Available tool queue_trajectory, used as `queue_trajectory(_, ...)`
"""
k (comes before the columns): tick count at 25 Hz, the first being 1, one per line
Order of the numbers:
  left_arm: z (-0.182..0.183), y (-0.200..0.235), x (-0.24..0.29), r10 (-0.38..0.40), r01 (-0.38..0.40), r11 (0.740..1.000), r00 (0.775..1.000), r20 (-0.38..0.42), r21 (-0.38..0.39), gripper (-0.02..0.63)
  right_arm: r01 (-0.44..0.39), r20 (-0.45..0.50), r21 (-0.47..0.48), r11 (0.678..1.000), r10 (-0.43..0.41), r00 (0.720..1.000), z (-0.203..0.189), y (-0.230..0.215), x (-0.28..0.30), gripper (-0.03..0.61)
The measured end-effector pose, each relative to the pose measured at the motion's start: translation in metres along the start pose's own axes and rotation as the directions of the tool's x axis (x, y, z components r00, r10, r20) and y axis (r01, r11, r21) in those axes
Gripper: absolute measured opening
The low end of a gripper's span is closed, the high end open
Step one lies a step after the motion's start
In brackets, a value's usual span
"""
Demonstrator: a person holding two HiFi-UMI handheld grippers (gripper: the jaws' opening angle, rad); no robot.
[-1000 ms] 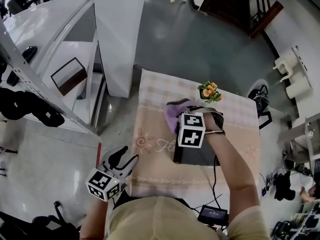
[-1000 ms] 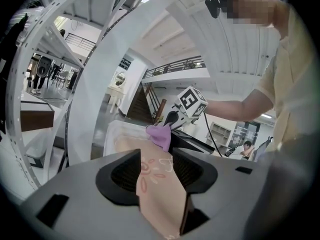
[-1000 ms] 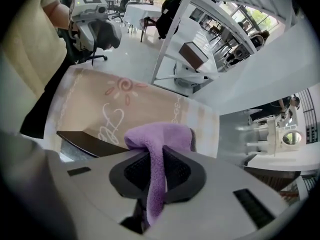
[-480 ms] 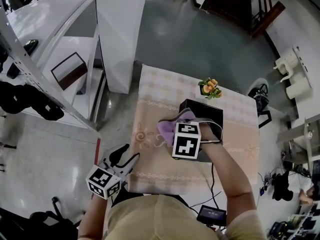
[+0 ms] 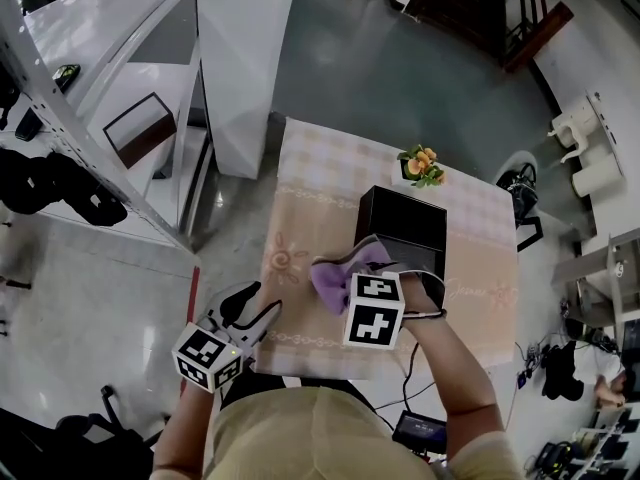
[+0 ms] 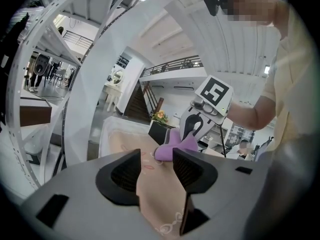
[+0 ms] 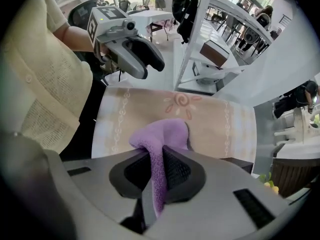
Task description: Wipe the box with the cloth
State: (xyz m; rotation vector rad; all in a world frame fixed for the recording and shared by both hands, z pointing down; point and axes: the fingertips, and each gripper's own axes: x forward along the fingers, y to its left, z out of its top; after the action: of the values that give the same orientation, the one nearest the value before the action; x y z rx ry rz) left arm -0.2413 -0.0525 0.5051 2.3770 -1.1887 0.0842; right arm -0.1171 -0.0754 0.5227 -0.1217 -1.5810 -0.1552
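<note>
Grey jaws of the left gripper (image 6: 156, 160) stand apart and empty off the near left corner of the table (image 5: 300, 203). Just beyond, the right gripper (image 7: 157, 170) points down, jaws clamped on the purple cloth (image 5: 338, 280) at the near left edge of the black box (image 5: 405, 220) mid-table. Wiping looks under way, and the next move likely calls for dragging the cloth across the lid toward the far side, stopping short of the flower pot (image 5: 421, 165) just behind the box.

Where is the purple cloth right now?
In the head view, the purple cloth is pinched in the right gripper at the near left corner of the black box, over the tablecloth.
</note>
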Motion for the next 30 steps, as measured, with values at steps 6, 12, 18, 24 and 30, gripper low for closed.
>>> queue_trajectory(6,-0.004,-0.008,0.002,-0.017,0.017,1.0,1.0,-0.008,0.008,0.196,0.004,0.039,-0.001,1.0,-0.004,0.999,0.004,0.028,-0.003,0.055)
queue_trajectory(12,-0.001,-0.016,0.01,-0.03,0.03,0.999,1.0,0.0,0.018,0.196,0.005,0.077,0.007,1.0,-0.006,0.997,-0.002,0.048,-0.005,0.055)
queue_trajectory(18,0.006,-0.026,0.018,-0.037,0.037,0.999,0.999,0.011,0.036,0.196,0.019,0.171,0.024,1.0,-0.023,0.985,-0.005,0.062,-0.019,0.055)
queue_trajectory(24,0.02,-0.037,0.026,-0.046,0.045,0.999,0.997,0.055,0.015,0.196,-0.005,0.286,0.06,0.998,-0.012,0.958,-0.014,0.072,-0.037,0.055)
queue_trajectory(30,0.04,-0.047,0.032,-0.068,0.069,0.998,0.992,0.108,-0.009,0.197,0.024,0.391,0.101,0.995,-0.062,0.918,-0.031,0.074,-0.063,0.055)
